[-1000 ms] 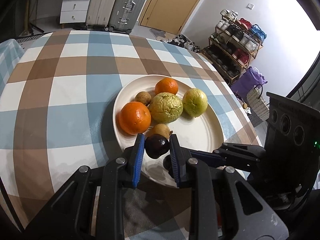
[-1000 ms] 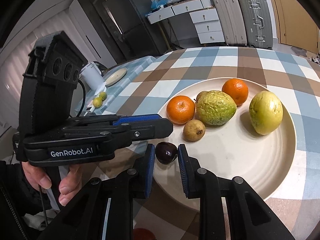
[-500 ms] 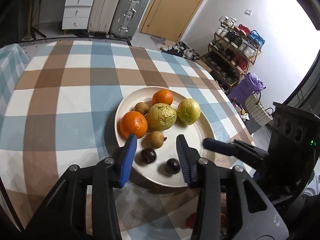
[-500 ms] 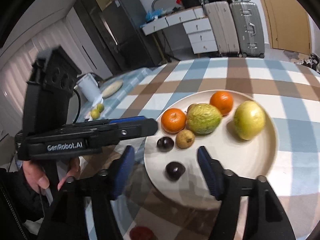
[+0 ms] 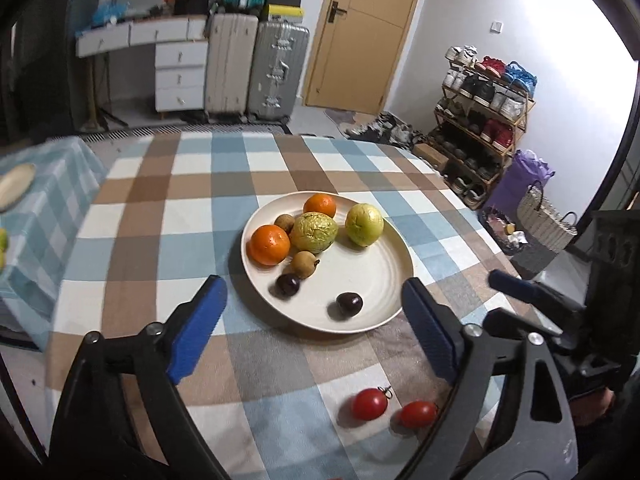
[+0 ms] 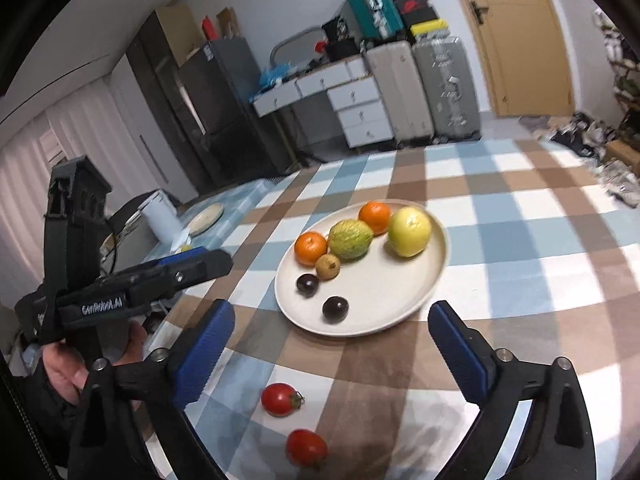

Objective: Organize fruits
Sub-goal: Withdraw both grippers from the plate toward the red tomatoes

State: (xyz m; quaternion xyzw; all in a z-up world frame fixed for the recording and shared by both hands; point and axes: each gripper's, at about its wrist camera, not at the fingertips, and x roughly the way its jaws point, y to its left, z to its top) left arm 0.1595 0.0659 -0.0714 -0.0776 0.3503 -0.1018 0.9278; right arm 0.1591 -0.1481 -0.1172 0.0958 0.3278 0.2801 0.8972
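A cream plate [image 5: 372, 276] [image 6: 400, 300] on the checked tablecloth holds two oranges [image 5: 270, 245], a wrinkled green fruit [image 5: 314, 232], a yellow-green fruit [image 5: 364, 225], two small brown fruits [image 5: 304, 265] and two dark plums [image 5: 288, 285] [image 5: 349, 303]. Two red tomatoes [image 5: 369, 403] [image 5: 418, 414] lie on the cloth in front of the plate, also in the right wrist view [image 6: 279, 399] [image 6: 306, 448]. My left gripper [image 5: 314, 328] is open and empty, pulled back above the plate's near edge. My right gripper [image 6: 330, 360] is open and empty above the tomatoes.
The table's right edge drops to a floor with a shoe rack [image 5: 486, 120] and a basket [image 5: 546, 224]. A second table with a small plate [image 5: 14, 184] [image 6: 206, 218] stands to the left. Suitcases [image 5: 256, 68] and drawers stand at the far wall.
Both grippers released the dark plums onto the plate, opened wide and drew back and up from the plate. The two tomatoes came into view.
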